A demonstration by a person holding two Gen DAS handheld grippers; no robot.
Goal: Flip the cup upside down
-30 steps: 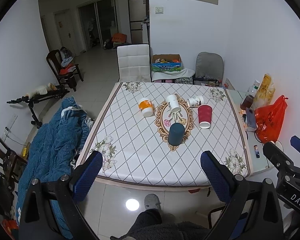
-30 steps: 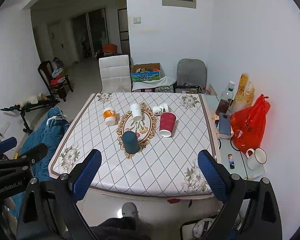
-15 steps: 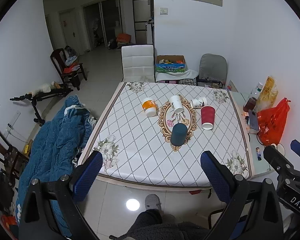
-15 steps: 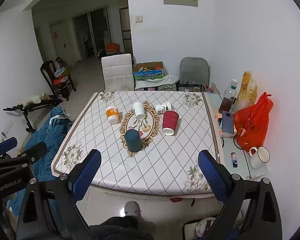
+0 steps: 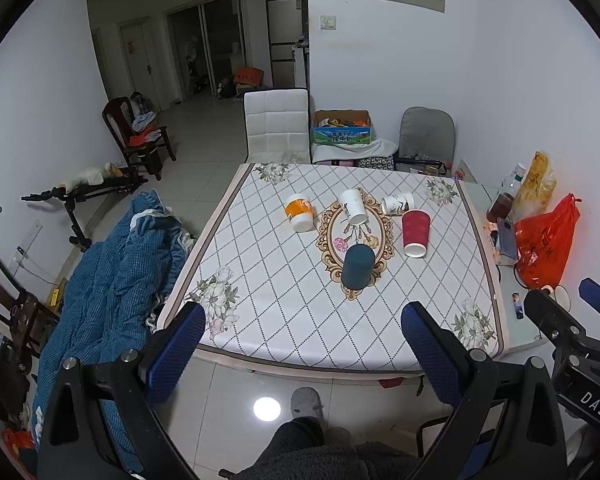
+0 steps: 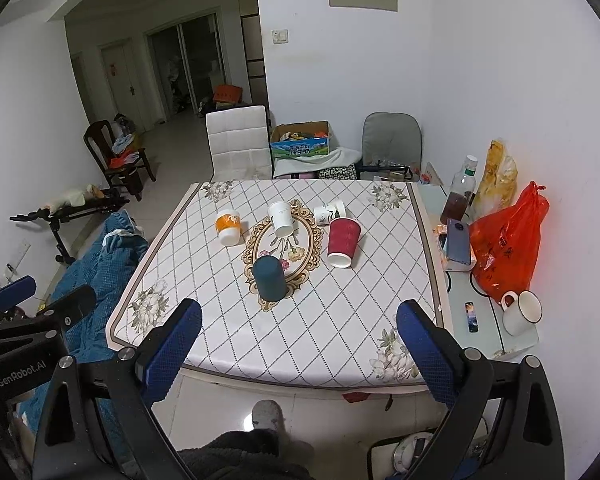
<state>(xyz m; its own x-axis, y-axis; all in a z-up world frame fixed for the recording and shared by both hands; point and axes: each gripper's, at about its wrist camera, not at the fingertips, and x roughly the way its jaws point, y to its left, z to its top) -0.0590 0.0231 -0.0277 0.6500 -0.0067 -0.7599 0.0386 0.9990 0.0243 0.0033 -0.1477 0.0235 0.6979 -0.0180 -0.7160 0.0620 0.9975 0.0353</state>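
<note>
Both wrist views had edged slightly nearer the table (image 5: 284, 320) since a second before; no cup had shifted. Four cups already stood mouth-down, while the small printed cup (image 5: 397, 203) lay on its side beyond the red cup (image 5: 415, 228); it probably wanted a grip across its wall, then a tip onto its rim. Left gripper (image 5: 302, 330) and right gripper (image 6: 298, 326) hung spread wide, empty, well short of every cup.

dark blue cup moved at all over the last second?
No. The dark blue cup sits on the near end of the oval medallion on the tablecloth, as before; only the cameras shifted slightly.
</note>
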